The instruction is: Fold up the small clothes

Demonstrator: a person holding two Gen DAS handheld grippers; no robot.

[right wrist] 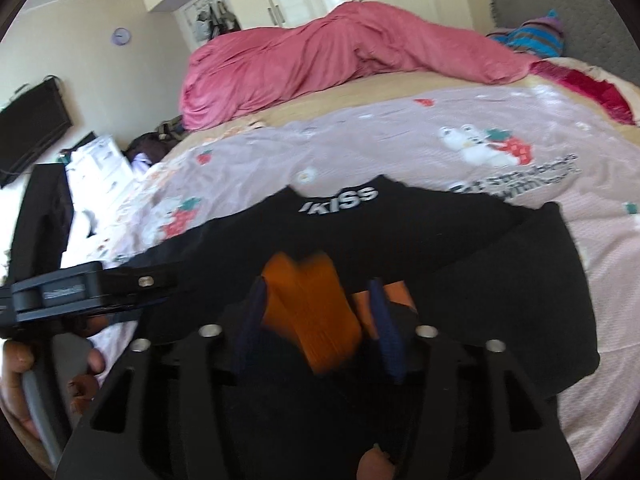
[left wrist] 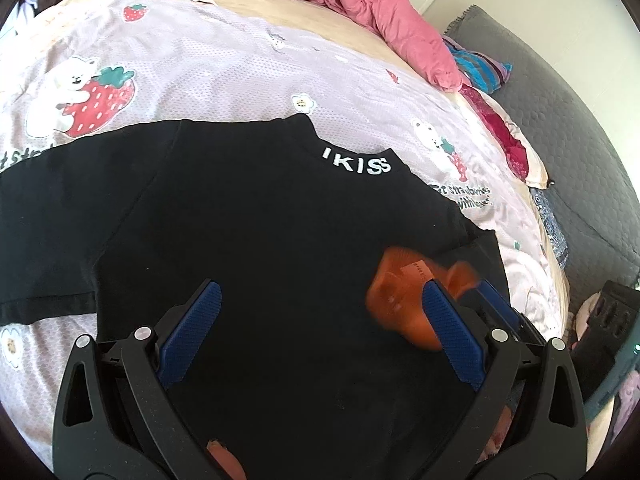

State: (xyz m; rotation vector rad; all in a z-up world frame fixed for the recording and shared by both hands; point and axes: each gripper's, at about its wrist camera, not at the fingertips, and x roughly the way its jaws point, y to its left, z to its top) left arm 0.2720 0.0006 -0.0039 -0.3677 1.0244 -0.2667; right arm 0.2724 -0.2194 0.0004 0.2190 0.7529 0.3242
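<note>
A small black T-shirt (left wrist: 248,216) with white "KISS" lettering at the collar lies spread on the bed, collar away from me. It also shows in the right wrist view (right wrist: 460,264). My left gripper (left wrist: 320,312) hovers open over the shirt's middle, its blue pads wide apart and empty. My right gripper (right wrist: 320,292) is above the shirt's right side with its jaws partly apart. A blurred orange item (right wrist: 316,312) sits between its pads; whether it is clamped I cannot tell. The same orange item (left wrist: 404,292) shows next to my left gripper's right pad.
The bed has a lilac strawberry-print sheet (left wrist: 200,60). A pink duvet (right wrist: 320,64) is heaped at the far side. A striped cloth (left wrist: 480,68) lies by the grey headboard (left wrist: 560,100). Wardrobes and a TV (right wrist: 32,128) stand beyond the bed.
</note>
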